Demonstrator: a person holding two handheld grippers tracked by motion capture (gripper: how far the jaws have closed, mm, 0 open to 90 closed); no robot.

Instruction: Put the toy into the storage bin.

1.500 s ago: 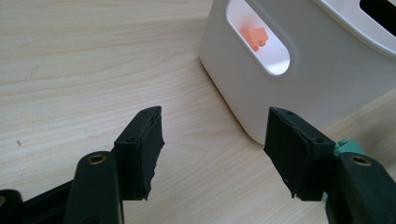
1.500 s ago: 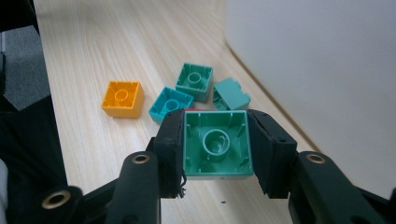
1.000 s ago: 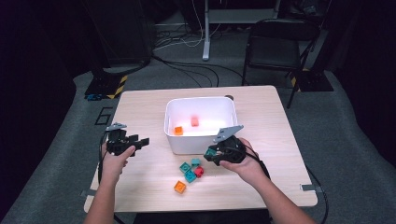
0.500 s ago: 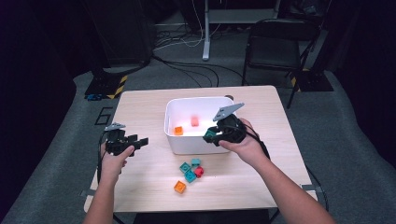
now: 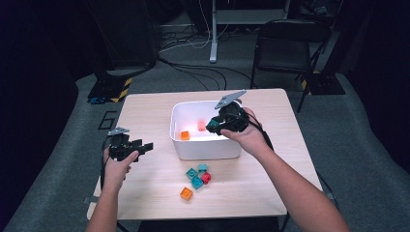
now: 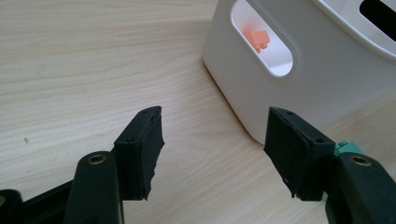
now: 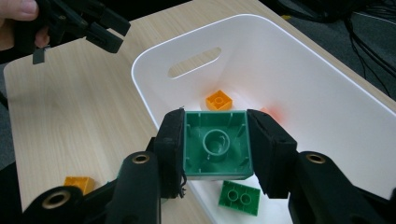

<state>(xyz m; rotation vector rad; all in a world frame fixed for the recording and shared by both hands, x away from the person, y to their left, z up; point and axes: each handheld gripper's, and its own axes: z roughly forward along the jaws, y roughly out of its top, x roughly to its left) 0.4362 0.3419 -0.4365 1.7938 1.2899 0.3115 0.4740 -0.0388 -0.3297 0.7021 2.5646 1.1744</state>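
Green brick [image 7: 216, 145] between right tool [image 7: 215, 148] jaws

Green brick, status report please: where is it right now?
Right tongs shut on green brick, over white bin. Left tongs open, idle. Nothing in the way.

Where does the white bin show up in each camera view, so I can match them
High view: white bin at table centre, right gripper over it.
Left gripper view: upper right, its handle slot facing the camera.
Right gripper view: centre and right, behind the held green brick.
Shared landmark: the orange brick inside.
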